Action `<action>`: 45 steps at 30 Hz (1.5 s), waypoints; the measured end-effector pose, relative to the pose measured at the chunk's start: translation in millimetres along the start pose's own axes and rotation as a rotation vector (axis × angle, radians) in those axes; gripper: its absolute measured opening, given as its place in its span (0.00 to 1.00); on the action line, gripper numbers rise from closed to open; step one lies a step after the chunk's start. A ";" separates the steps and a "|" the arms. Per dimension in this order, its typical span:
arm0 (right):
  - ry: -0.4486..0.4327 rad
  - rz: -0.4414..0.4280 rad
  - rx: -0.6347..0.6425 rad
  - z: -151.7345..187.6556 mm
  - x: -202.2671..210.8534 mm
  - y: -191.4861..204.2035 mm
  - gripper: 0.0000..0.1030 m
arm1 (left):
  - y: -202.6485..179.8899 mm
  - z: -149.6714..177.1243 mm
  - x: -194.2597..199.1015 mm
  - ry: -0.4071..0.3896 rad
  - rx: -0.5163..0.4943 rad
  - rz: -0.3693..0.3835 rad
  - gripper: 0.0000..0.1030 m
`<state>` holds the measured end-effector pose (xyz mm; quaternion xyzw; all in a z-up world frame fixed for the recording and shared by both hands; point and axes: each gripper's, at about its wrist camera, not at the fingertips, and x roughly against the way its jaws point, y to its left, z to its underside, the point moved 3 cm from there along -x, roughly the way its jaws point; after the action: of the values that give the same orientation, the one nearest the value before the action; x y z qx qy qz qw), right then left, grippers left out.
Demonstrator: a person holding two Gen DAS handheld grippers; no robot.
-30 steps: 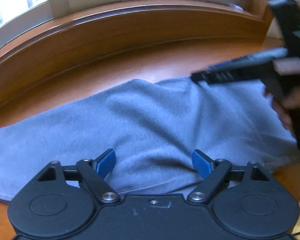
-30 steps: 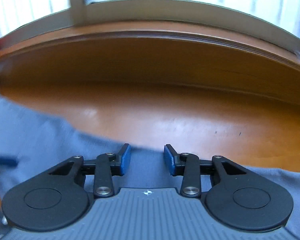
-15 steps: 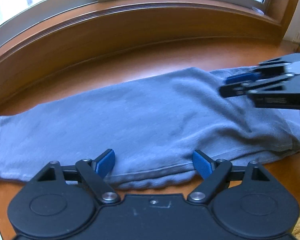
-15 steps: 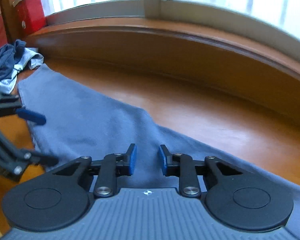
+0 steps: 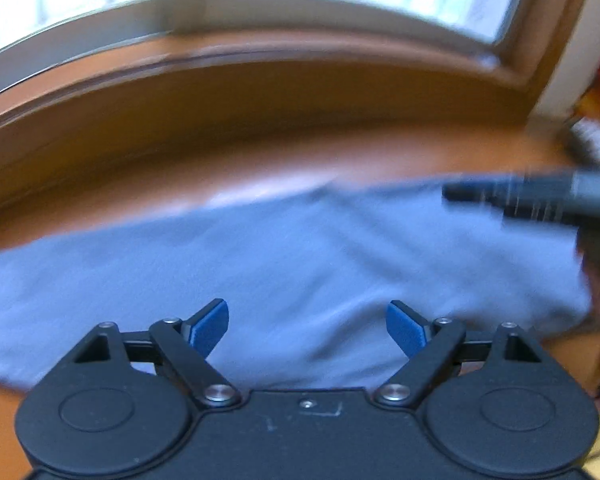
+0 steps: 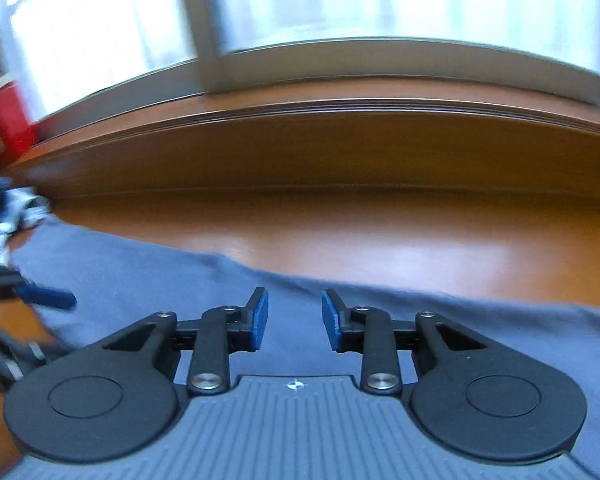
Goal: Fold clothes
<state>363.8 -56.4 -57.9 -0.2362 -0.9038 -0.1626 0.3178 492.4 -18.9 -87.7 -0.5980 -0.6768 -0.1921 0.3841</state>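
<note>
Garment: a blue-grey cloth (image 5: 300, 264) lies spread in a long band across the wooden bench (image 5: 260, 160) below the window (image 6: 340, 12) — flat, apparently already doubled once, though blur hides the layers.
Left tongs (image 5: 307, 326): spread wide over the near part of the cloth, nothing between the blue pads.
Right tongs (image 6: 294, 320): jaws opening, a gap between the pads, no fabric caught — the cloth only lies beneath them.
Progress: judged from the lie of the cloth, a lengthwise fold looks done; the crosswise folds into a compact packet seem left, and neither tool has hold of an edge yet.
Left view only: the right tongs reaching in from the right over the far end of the cloth.
Right view only: a crumpled heap of other clothes (image 6: 4, 216) at the left, a red box (image 6: 8, 120) by the sill, and the left tongs at the cloth's left end.
</note>
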 end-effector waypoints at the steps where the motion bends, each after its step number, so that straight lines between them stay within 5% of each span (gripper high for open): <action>1: -0.002 0.040 -0.020 5.8 6.0 -10.1 0.32 | -9.8 -9.9 -5.4 -0.025 0.007 0.060 0.82; 3: -0.007 0.120 -0.060 17.4 18.0 -30.2 0.37 | -28.0 -29.5 -19.9 -0.063 0.032 0.193 0.82; 7: 0.014 0.167 -0.156 29.7 16.6 -65.4 0.37 | -41.4 -43.8 -60.1 -0.015 0.116 0.278 0.81; 12: 0.028 0.203 -0.075 28.2 4.1 -63.4 0.38 | -13.9 -25.0 -58.7 0.051 0.176 0.167 0.71; 16: 0.022 0.212 0.009 32.2 9.6 -66.3 0.39 | 3.9 -6.7 -31.3 0.053 0.190 0.023 0.77; 21: -0.042 0.286 -0.149 41.4 46.5 -98.9 0.39 | 6.5 3.1 -18.4 0.070 0.223 -0.022 0.78; 25: -0.066 0.344 -0.247 73.1 73.2 -138.6 0.42 | -14.0 4.4 -26.7 0.095 0.123 -0.096 0.86; 28: -0.089 0.364 -0.136 84.8 73.0 -147.4 0.43 | -37.3 3.9 -36.5 0.125 0.024 -0.141 0.88; 32: -0.120 0.393 -0.081 84.0 67.8 -169.8 0.67 | -59.7 4.4 -43.2 0.138 -0.012 -0.109 0.88; 40: -0.088 0.408 -0.093 78.0 75.6 -225.3 0.69 | -77.1 13.2 -28.1 0.130 -0.033 -0.056 0.86; 45: -0.107 0.396 0.006 62.6 99.4 -183.3 0.64 | -42.9 19.5 5.0 0.105 0.001 -0.143 0.86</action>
<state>167.3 -149.6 -66.1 -0.4166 -0.8557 -0.0813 0.2960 445.8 -10.6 -87.7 -0.5372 -0.6967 -0.2498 0.4045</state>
